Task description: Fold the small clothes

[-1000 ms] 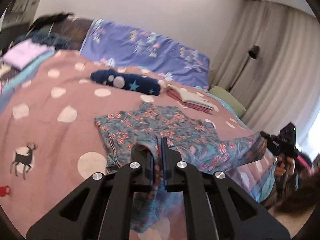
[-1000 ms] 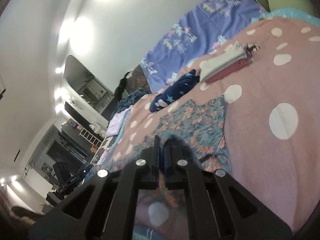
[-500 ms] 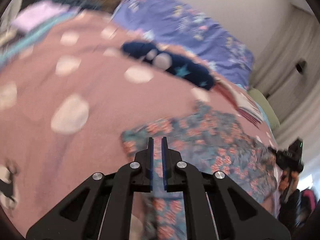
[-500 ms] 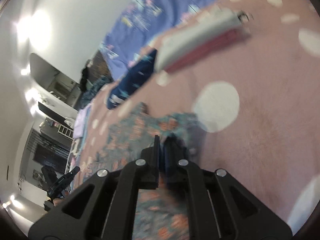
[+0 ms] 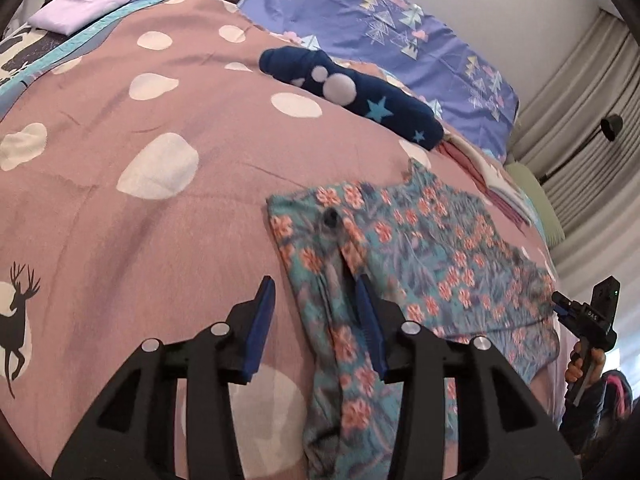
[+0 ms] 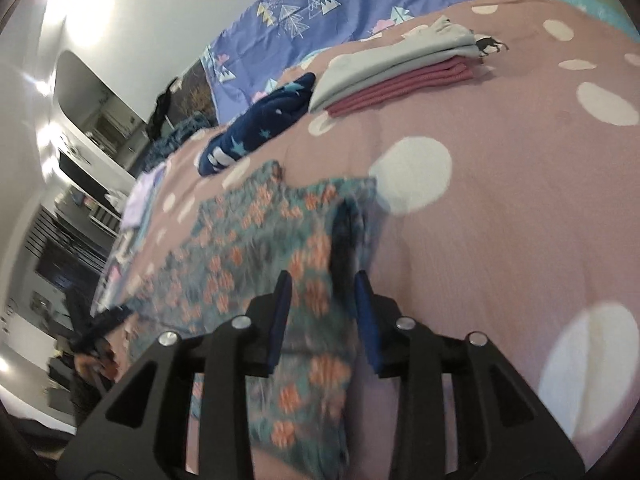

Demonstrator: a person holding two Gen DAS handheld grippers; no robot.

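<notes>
Covering the bed, a pink dotted blanket (image 5: 100, 92) bears a floral garment (image 5: 420, 248); both grippers' fingers spread.

A bed under a pink spotted cover (image 5: 168, 92) carries a floral garment (image 5: 420, 248) spread flat at the near side. Farther back lie a navy starred piece (image 5: 360, 92), a folded grey-and-red stack (image 6: 404, 76) to its right, and lilac cloth (image 5: 80, 8) far left.

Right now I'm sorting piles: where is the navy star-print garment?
In the left wrist view the navy star-print garment lies on the pink dotted bedspread, beyond the floral garment, beside the folded pink-and-grey stack.
</notes>
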